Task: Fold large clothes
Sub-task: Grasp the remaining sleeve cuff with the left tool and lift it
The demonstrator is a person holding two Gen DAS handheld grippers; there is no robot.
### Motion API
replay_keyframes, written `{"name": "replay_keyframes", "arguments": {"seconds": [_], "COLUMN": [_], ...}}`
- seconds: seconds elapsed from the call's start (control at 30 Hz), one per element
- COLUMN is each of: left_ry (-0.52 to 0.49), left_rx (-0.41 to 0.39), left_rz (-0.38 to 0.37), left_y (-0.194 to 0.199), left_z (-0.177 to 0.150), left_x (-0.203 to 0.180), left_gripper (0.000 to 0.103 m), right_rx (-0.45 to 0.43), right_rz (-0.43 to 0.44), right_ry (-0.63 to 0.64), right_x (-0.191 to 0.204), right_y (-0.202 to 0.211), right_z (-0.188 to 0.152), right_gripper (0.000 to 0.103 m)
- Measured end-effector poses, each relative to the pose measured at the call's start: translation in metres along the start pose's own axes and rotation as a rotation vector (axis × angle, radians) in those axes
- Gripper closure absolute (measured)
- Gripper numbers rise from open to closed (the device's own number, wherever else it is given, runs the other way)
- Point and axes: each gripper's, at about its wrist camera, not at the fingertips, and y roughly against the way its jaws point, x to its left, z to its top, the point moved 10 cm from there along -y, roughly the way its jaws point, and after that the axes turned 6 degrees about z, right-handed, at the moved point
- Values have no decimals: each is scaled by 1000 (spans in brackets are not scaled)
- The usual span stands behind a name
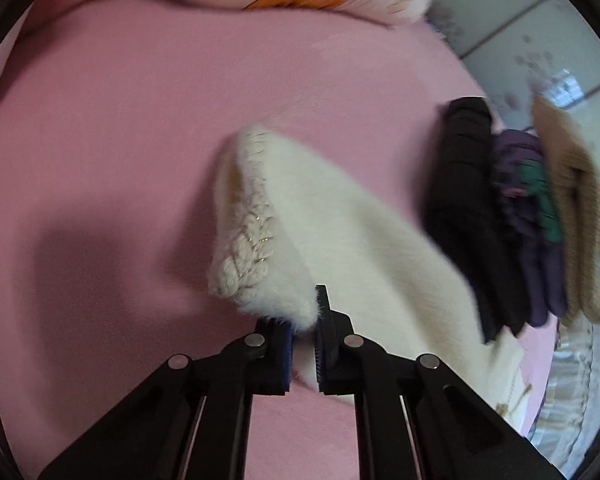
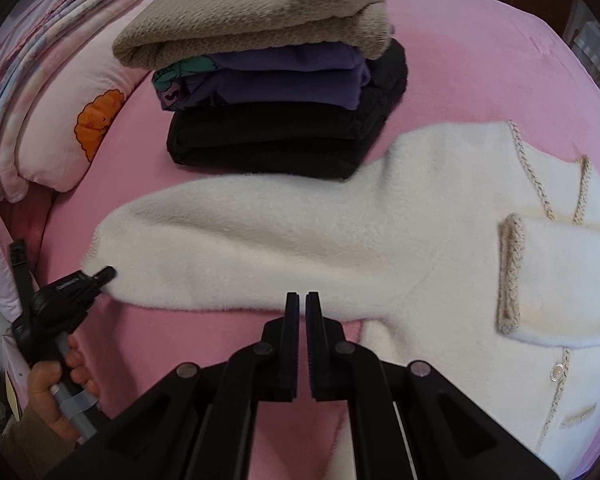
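A fluffy white cardigan with braided beige trim lies spread on the pink bed sheet. Its one sleeve stretches left; the other sleeve lies folded across the body. My left gripper is shut on the cuff end of the stretched sleeve, and it also shows in the right wrist view at the sleeve's tip. My right gripper is shut and empty, just above the lower edge of the sleeve near the armpit.
A stack of folded clothes, tan sweater over purple and black, sits just behind the cardigan. A pink pillow with an orange print and folded bedding lie at the left. The bed edge is at the right in the left wrist view.
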Motion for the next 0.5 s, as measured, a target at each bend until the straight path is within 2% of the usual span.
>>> {"name": "replay_keyframes", "arguments": {"seconds": [0.13,0.23,0.4,0.5], "left_ry": [-196,-345,-559,-673], "left_rx": [-61,-65,-13,22], "left_rz": [-111,-239,-460,-527], "left_y": [54,89,119,113], "left_z": [-14,-43,-123,-176], "left_x": [-85,-156,-279,-341], "left_gripper": [97,97,97,97], "right_rx": [-22,-41,-95,-136], "right_rz": [-3,-6,-39,-74], "right_ry": [-46,-109,-214,-286], "right_x": [-27,-57,-119,-165], "right_y": [11,22,49,72], "right_z": [-1,-5,-12,-21], "right_gripper": [100,100,100,100]}}
